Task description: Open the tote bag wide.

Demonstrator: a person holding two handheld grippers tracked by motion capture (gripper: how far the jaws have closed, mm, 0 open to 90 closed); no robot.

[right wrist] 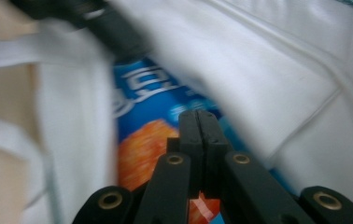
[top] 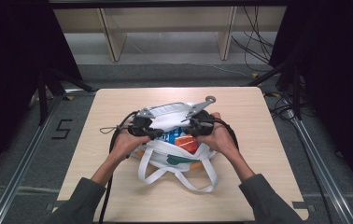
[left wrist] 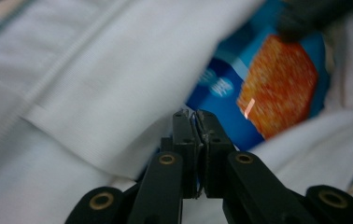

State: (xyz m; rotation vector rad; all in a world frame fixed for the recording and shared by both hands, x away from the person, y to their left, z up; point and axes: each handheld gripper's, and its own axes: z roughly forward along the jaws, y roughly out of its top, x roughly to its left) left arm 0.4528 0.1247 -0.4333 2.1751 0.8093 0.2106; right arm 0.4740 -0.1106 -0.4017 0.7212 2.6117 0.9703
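High view: a white tote bag [top: 165, 154] lies mid-table [top: 240, 196], its mouth held apart over a blue and orange snack packet [top: 180, 139] inside. The left hand-held gripper [top: 152, 132] and right hand-held gripper [top: 197, 125] each have their jaws pressed together; whether fabric is pinched between them is unclear. Judging from this, the step is opening the bag: both should pull outward evenly, low to the table, so the packet stays inside.
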